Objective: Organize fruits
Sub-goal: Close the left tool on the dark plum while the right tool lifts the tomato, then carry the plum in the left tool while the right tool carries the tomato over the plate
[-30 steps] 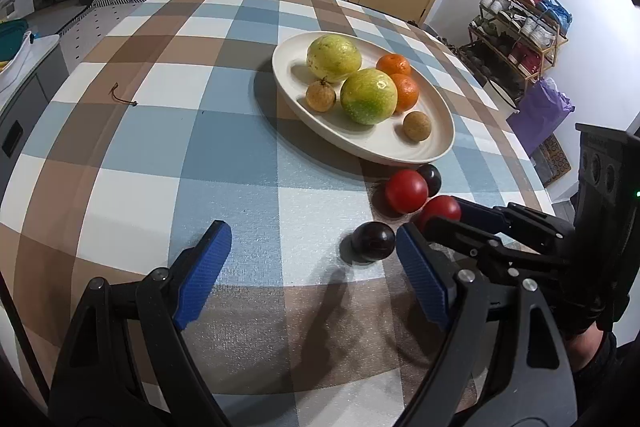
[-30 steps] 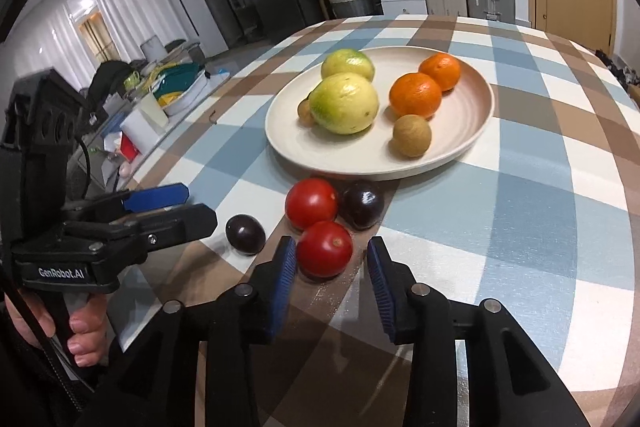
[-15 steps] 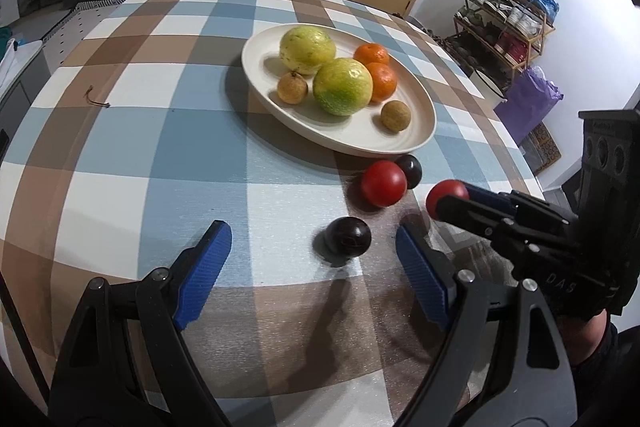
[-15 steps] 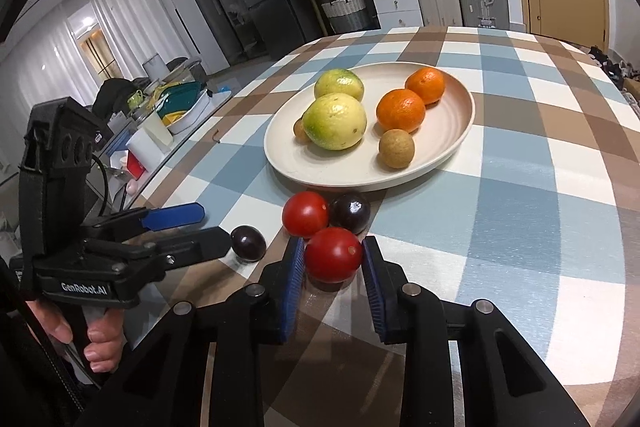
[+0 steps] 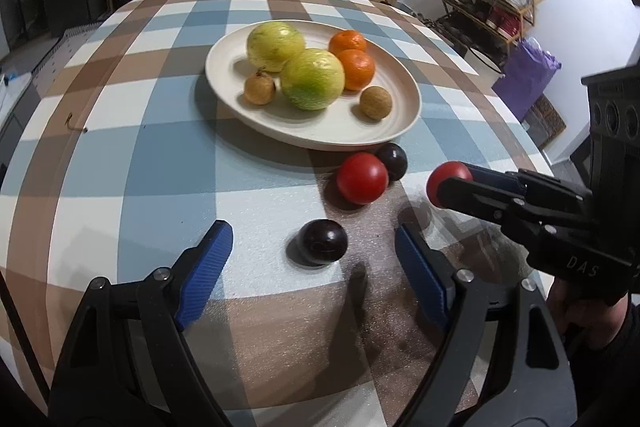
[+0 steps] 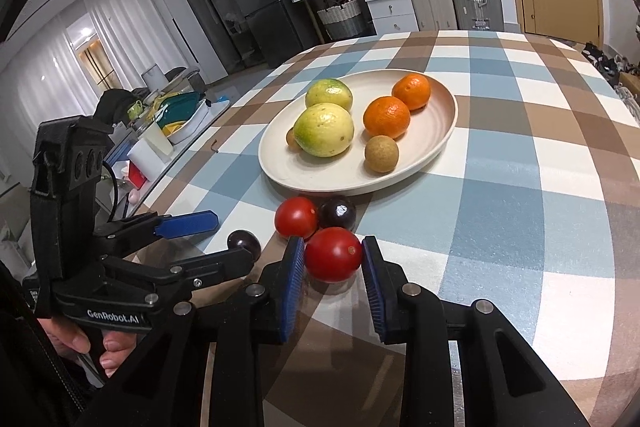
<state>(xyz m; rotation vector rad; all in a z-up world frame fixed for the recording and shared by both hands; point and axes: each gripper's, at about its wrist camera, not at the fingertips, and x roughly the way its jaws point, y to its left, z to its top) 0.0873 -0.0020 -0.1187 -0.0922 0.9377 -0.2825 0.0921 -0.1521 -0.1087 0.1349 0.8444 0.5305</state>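
Right claw (image 6: 332, 259) clamped on a red tomato (image 6: 333, 259), low centre of the right wrist frame, blue pads pressing on both sides. Looked lifted just off the table (image 6: 520, 187), judging by the shadow underneath in the left wrist view, though hard to call for sure. Left claw (image 5: 314, 259) spread wide open, bracketing a dark plum (image 5: 322, 242) in the lower middle of its frame without touching it.

Best way to finish this step, probably: kept the squeeze light since a tomato bruises easily, carried it up over the rim of the plate (image 6: 448, 131) and set it down in the bare patch at the near side, clear of the small brown fruit (image 6: 381, 153). Also worth steering around the second tomato (image 6: 297, 217) and the other plum (image 6: 338, 213) sitting just ahead, touching each other.

Tomato pretty much round, so no real long axis; a small pale spot faced right, toward one pad.
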